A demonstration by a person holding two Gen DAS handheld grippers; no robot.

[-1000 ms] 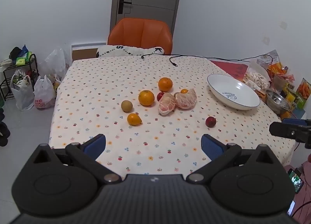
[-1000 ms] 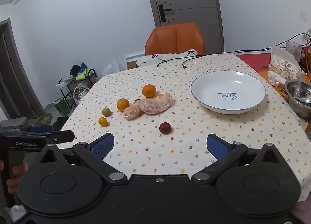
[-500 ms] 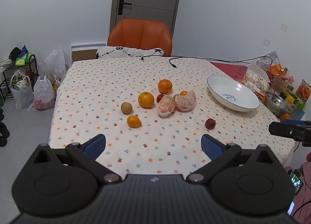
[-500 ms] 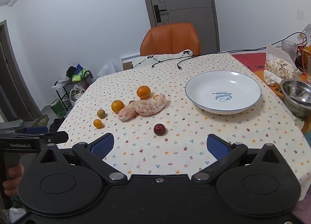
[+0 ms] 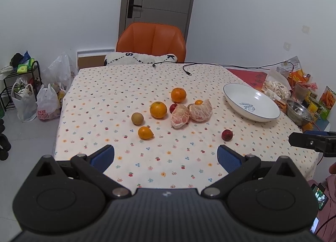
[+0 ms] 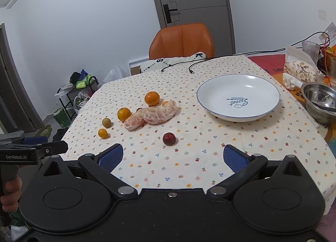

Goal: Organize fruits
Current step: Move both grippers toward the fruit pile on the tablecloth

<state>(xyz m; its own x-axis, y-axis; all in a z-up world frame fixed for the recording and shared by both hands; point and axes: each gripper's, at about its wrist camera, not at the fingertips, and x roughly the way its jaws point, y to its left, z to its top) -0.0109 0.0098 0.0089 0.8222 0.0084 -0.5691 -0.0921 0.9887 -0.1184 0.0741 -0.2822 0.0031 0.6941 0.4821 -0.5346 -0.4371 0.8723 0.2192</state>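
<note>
On the floral-print tablecloth (image 6: 210, 158), a white round plate with blue rim (image 6: 238, 94) at 2 o'clock, empty; steel bowl (image 6: 319, 101) beyond. Peeled pomelo halves (image 6: 159, 113), oranges (image 6: 152, 98), dark red plum (image 6: 169, 138) scattered centre, unmoved. Right gripper (image 6: 172, 155) and left gripper (image 5: 166, 155) have edged closer, fingers wide apart, empty.

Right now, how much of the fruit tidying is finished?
None yet. The white plate holds no fruit. Both the left hand-held gripper and the right hand-held gripper are open, holding nothing. Still loose on the tablecloth: the oranges, peeled pomelo pieces and a red fruit.
</note>
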